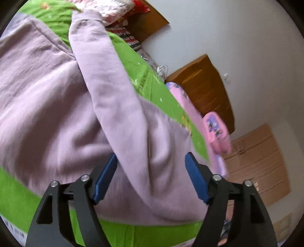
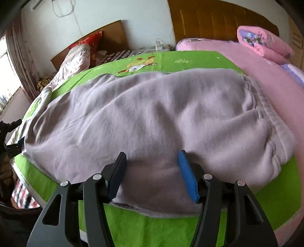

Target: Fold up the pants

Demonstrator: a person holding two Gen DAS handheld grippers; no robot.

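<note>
two hand-held grippers hang released over the bed: the left hand-held gripper and right hand-held gripper, pads apart, grasping nothing. lilac pants lie along the near edge of the green sheet; beyond, a pink blanket.

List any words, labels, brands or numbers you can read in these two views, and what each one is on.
None can be read.
Green sheet: a cartoon print, no letters visible.
Lilac pants: no tag or label showing.
Cardboard boxes: small dark marks, too blurred to read.
Pink quilt: printed pictures only.
White device on the wall: any marking too small to read.
</note>
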